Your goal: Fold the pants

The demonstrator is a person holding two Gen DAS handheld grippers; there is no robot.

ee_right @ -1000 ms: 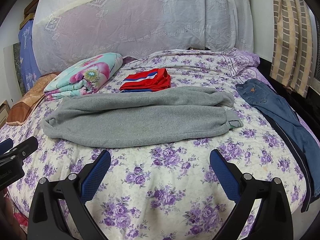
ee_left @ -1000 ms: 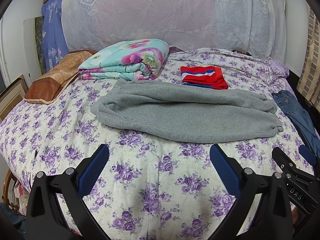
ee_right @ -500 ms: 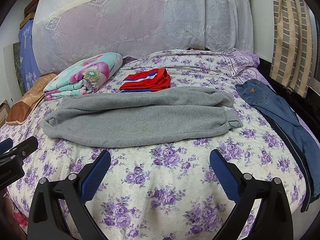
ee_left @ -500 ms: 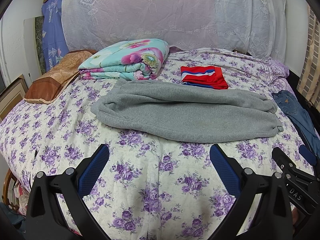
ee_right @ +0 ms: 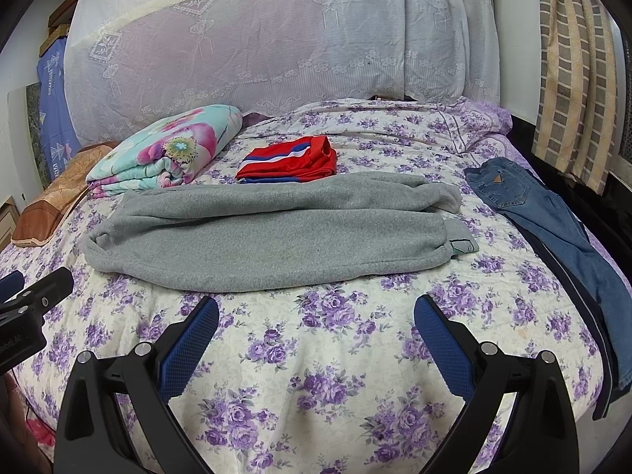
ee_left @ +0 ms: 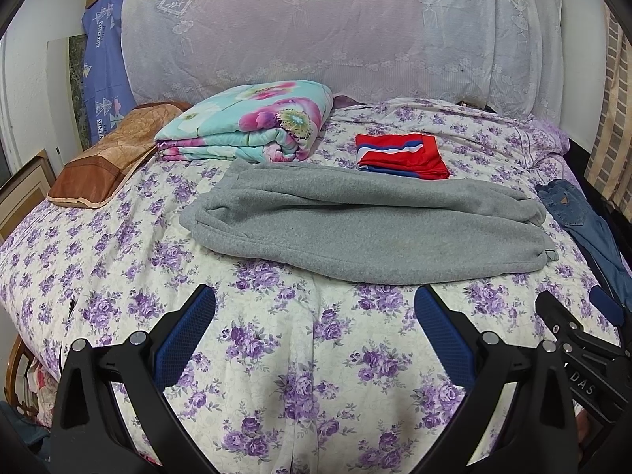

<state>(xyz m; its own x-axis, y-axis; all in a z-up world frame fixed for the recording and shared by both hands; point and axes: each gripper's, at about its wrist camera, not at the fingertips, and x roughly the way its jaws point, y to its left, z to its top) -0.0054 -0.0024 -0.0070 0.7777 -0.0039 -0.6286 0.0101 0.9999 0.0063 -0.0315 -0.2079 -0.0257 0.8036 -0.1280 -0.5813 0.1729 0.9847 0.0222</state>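
The bed (ee_left: 118, 260), spread with a purple-flowered quilt, fills everything ahead of both tools, and its near edge drops out of sight under them. Behind it a lace-draped headboard (ee_right: 276, 39) rises, its top cut off by the frame. The grey pants (ee_left: 367, 229) lie flat across the bed just beyond the left tool (ee_left: 316, 312) and the right tool (ee_right: 316, 316), legs laid one on the other, waist ahead-left and cuffs ahead-right; the far leg is partly hidden by the near one. Blue jeans (ee_right: 553, 229) run down the bed's edge to the right of the right tool, their lower end lost past the quilt. A folded floral blanket (ee_left: 252, 122) sits beyond the pants, ahead-left, and a brown pillow (ee_left: 110, 158) lies further left. A folded red garment (ee_right: 292, 160) rests just behind the pants. Both tools hover above the quilt with blue pads spread wide, holding nothing. Each tool shows only partly at the edge of the other's view.
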